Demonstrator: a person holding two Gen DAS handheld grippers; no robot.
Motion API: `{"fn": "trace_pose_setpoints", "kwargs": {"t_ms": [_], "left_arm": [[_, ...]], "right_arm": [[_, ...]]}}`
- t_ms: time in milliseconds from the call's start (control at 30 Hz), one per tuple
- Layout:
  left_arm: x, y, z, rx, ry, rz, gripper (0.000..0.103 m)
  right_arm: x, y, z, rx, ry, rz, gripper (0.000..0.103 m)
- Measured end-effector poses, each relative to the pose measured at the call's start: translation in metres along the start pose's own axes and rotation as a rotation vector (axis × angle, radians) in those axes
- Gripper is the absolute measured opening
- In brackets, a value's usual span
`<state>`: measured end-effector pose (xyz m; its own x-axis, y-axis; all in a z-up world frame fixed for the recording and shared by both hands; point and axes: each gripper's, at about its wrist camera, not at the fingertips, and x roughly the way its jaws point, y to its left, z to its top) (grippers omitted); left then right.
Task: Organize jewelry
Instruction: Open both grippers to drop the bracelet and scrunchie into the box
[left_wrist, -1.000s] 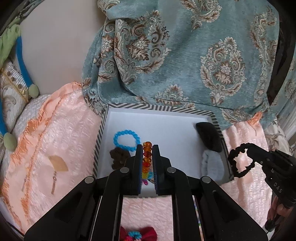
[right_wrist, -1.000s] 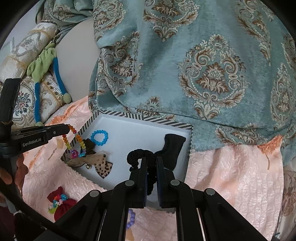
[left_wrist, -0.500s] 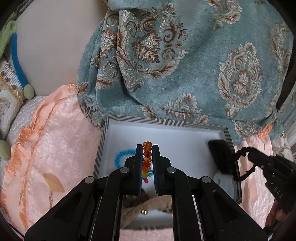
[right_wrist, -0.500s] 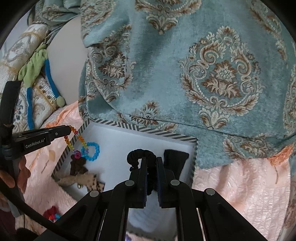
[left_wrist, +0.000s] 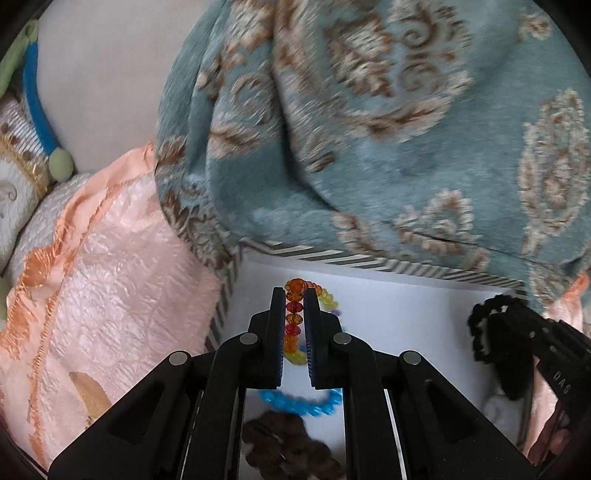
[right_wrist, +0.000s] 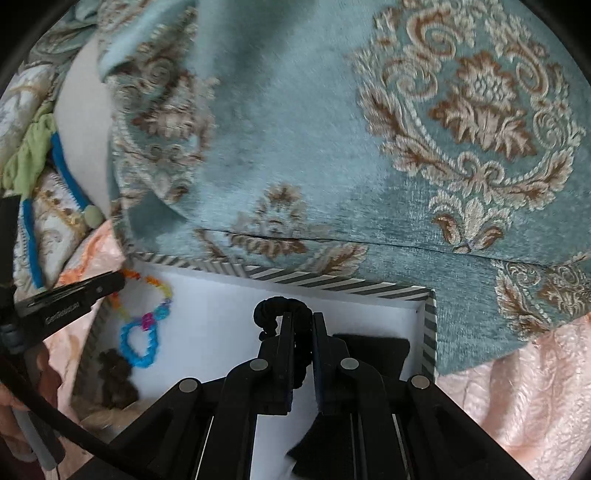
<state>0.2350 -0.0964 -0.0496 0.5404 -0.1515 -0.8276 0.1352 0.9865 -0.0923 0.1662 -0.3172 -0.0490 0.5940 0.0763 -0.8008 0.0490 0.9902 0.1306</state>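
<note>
Beaded bracelet (left_wrist: 293, 317) — orange-to-rainbow beads — sits clamped in your left gripper (left_wrist: 294, 295), centre of the left wrist frame, hanging over the white box (left_wrist: 406, 295) with the striped rim. Your right gripper (right_wrist: 302, 321) pinches a black scrunchie (right_wrist: 275, 308), centre of the right wrist frame, also over the box. Lower in the box lie a blue bead bracelet (left_wrist: 299, 400) and a brown scrunchie (left_wrist: 288, 443) — black fabric (right_wrist: 369, 347) at the right wall. Teal patterned cloth (left_wrist: 369, 129) fills the upper frame.
</note>
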Motion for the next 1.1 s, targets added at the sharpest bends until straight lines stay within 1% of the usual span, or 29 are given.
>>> {"fn": "trace_pose_setpoints", "kwargs": {"t_ms": [133, 200, 233, 267, 300, 333, 367, 467, 533, 600, 700, 800, 967, 1100], "left_arm": [[0.014, 0.006, -0.004, -0.015, 0.009, 0.028, 0.009], [0.018, 0.006, -0.006, -0.017, 0.012, 0.031, 0.011], [0.019, 0.006, -0.007, -0.019, 0.015, 0.029, 0.016], [0.02, 0.007, -0.008, -0.027, 0.015, 0.026, 0.028], [0.019, 0.008, -0.009, -0.039, 0.011, 0.02, 0.034], [0.018, 0.008, -0.01, -0.05, 0.006, 0.011, 0.042], [0.016, 0.01, -0.011, -0.059, 0.001, 0.001, 0.046], [0.009, 0.012, -0.015, -0.06, -0.004, 0.007, 0.049], [0.002, 0.012, -0.019, -0.06, -0.007, 0.005, 0.049], [-0.012, 0.01, -0.023, -0.062, -0.021, 0.015, 0.049], [-0.034, 0.003, -0.032, -0.043, -0.048, 0.03, 0.049], [-0.055, -0.005, -0.042, -0.034, -0.07, 0.035, 0.049], [-0.091, -0.006, -0.058, -0.024, -0.116, 0.056, 0.049], [-0.114, -0.006, -0.08, -0.008, -0.135, 0.063, 0.049]], "right_arm": [[0.02, -0.007, 0.0, 0.004, 0.029, -0.034, 0.007], [0.022, -0.008, -0.002, 0.005, 0.038, -0.038, 0.013], [0.021, -0.008, -0.002, 0.006, 0.036, -0.035, 0.019], [0.019, -0.008, -0.002, 0.01, 0.031, -0.028, 0.023], [0.016, -0.008, -0.003, 0.016, 0.022, -0.021, 0.033], [0.01, -0.008, -0.004, 0.021, 0.008, -0.01, 0.037], [0.005, -0.007, -0.006, 0.02, 0.006, -0.006, 0.037], [-0.007, -0.005, -0.011, 0.016, 0.017, 0.015, 0.037], [-0.018, -0.001, -0.019, 0.006, 0.018, 0.021, 0.037], [-0.03, 0.002, -0.028, -0.007, 0.016, 0.019, 0.038], [-0.047, 0.006, -0.042, 0.007, 0.004, 0.014, 0.045], [-0.06, 0.012, -0.053, 0.014, -0.005, 0.009, 0.045], [-0.072, 0.027, -0.072, -0.009, 0.011, 0.019, 0.045], [-0.088, 0.036, -0.088, -0.01, 0.001, 0.025, 0.046]]}}
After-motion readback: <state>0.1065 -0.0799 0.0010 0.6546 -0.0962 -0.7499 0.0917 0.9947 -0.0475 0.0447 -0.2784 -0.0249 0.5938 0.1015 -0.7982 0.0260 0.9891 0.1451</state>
